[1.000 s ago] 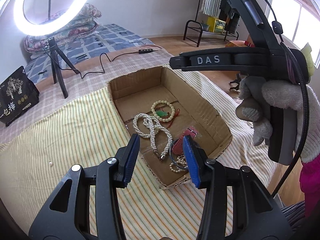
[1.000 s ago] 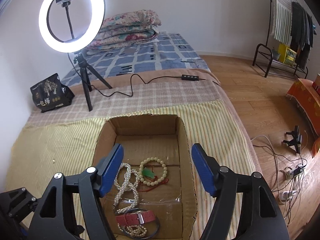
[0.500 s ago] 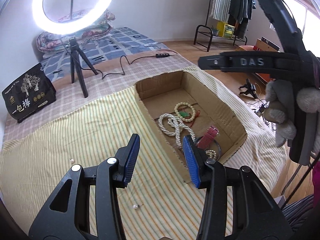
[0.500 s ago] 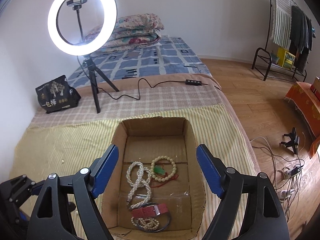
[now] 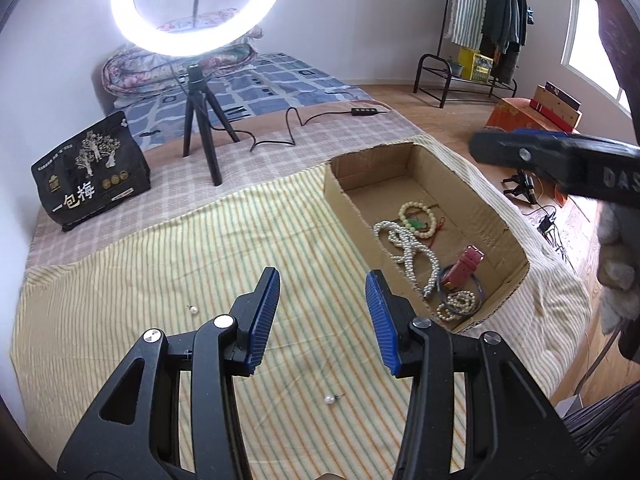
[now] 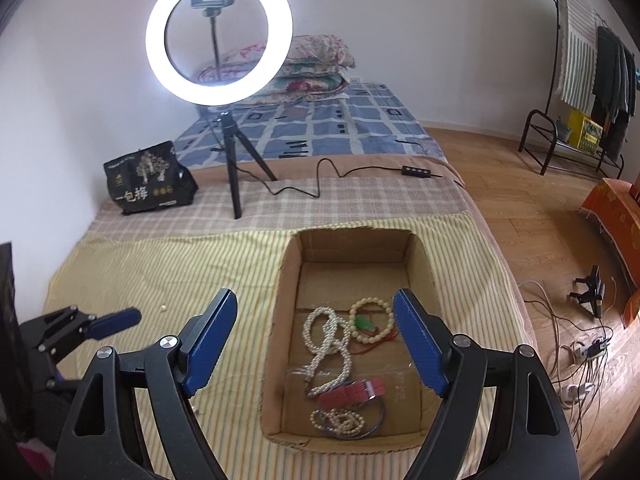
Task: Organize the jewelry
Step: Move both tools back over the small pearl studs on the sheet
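Pearls: two loose studs on striped cloth, one left of left gripper, one under it. Tiny, hard, round, will roll; pinch ball dead-centre. Left jaws half open, empty. Box holds rest. Right gripper just widened, nothing between

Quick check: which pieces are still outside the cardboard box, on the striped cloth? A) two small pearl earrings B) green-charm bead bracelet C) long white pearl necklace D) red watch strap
A: one small pearl earring and a second pearl earring lie on the yellow striped cloth; the other pieces sit inside the brown cardboard box.
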Demonstrator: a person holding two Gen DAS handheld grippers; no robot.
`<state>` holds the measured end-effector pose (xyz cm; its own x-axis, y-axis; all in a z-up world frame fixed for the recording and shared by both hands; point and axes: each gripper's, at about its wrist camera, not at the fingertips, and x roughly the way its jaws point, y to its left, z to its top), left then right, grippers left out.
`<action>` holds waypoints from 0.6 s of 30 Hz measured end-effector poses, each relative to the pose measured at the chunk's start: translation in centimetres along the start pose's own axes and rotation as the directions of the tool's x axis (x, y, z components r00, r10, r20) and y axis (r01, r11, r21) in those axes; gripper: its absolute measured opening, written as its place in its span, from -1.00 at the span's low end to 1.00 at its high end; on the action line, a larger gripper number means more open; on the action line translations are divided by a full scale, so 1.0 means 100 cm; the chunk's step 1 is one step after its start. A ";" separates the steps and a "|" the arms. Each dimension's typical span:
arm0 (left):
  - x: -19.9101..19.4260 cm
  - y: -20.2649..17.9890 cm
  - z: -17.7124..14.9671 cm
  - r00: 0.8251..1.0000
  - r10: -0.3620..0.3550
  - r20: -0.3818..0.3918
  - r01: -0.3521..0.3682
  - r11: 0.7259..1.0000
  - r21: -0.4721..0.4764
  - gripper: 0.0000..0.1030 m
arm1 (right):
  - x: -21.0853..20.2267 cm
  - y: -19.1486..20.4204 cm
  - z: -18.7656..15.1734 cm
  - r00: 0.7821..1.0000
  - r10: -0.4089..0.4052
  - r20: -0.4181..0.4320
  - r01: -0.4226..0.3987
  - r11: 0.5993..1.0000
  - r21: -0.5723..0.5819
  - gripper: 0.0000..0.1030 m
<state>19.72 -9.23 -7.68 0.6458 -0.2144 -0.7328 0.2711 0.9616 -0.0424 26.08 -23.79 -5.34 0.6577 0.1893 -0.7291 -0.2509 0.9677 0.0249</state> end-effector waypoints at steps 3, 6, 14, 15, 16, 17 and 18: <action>-0.002 0.009 -0.001 1.000 0.013 0.001 -0.013 1.000 -0.013 -0.12 | -0.006 0.010 -0.006 1.000 0.006 0.003 -0.006 1.000 -0.015 0.56; -0.003 0.018 -0.002 1.000 0.028 0.003 -0.028 0.999 -0.022 -0.12 | -0.011 0.018 -0.012 1.000 0.025 0.009 -0.025 1.000 -0.008 0.56; -0.005 0.041 -0.005 0.998 0.067 0.002 -0.067 0.997 -0.044 -0.11 | -0.013 0.046 -0.032 0.999 0.038 -0.001 -0.039 0.997 -0.061 0.56; -0.005 0.044 -0.006 0.997 0.071 0.002 -0.071 0.996 -0.048 -0.12 | -0.013 0.049 -0.034 0.999 0.038 -0.003 -0.038 0.997 -0.070 0.56; -0.006 0.047 -0.006 0.997 0.077 0.002 -0.076 0.996 -0.052 -0.11 | -0.013 0.052 -0.036 0.999 0.038 -0.005 -0.038 0.996 -0.079 0.56; -0.006 0.049 -0.006 0.997 0.081 0.003 -0.081 0.995 -0.054 -0.11 | -0.012 0.055 -0.037 0.999 0.038 -0.006 -0.038 0.996 -0.084 0.56; -0.006 0.052 -0.006 0.996 0.085 0.002 -0.085 0.995 -0.056 -0.12 | -0.012 0.057 -0.038 0.999 0.038 -0.006 -0.038 0.996 -0.084 0.56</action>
<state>20.24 -4.03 -7.86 0.6682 -0.1321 -0.7321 0.1749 0.9844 -0.0180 21.17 -19.18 -6.97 0.6432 0.2246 -0.7320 -0.3344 0.9424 -0.0047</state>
